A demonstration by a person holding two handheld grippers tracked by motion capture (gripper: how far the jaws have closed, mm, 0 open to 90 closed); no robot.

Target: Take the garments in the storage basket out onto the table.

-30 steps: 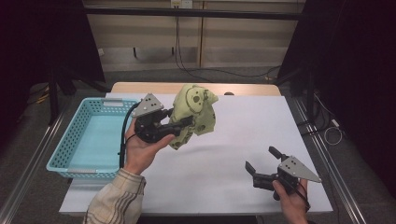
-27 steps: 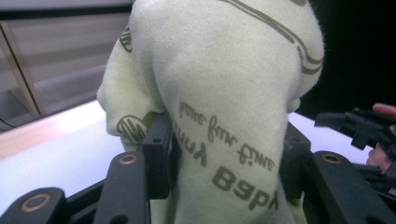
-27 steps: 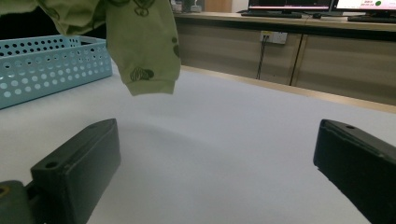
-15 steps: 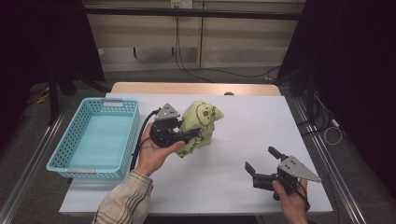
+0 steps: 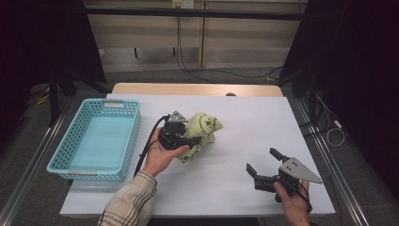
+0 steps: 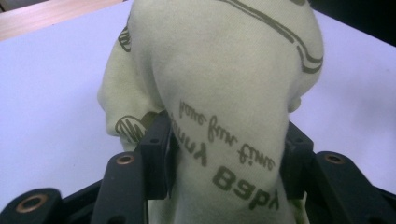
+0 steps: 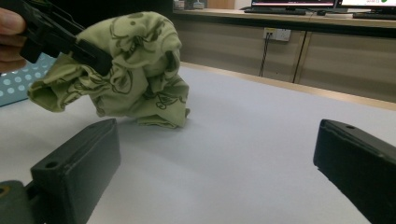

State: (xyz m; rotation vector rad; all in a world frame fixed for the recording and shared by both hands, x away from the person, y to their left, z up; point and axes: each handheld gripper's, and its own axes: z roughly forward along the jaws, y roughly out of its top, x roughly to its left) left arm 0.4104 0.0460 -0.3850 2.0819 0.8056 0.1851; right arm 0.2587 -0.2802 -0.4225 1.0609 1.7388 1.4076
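White-covered bench [image 5: 244, 127] under dark curtains, with wood panelling and trailing cables behind. At the left edge, a turquoise plastic basket [image 5: 123, 141], bottom bare. Near mid-bench, a pale green printed garment [image 5: 203, 128], bunched into a lump and resting on the cloth just right of the basket, apart from it. Soft and light by the look of it, limp, likely to sag and unfold when lifted, not slippery, nothing fragile; best taken at a thick bunched fold rather than a loose hem. Left hand-held gripper [image 5: 184, 140] clamped on such a fold, jaws pressed into the fabric from both sides in the left gripper view [image 6: 219, 158]. Right hand-held gripper [image 5: 264, 165] low at the near right, jaws spread wide, nothing between them, well apart from the garment [image 7: 135, 70].
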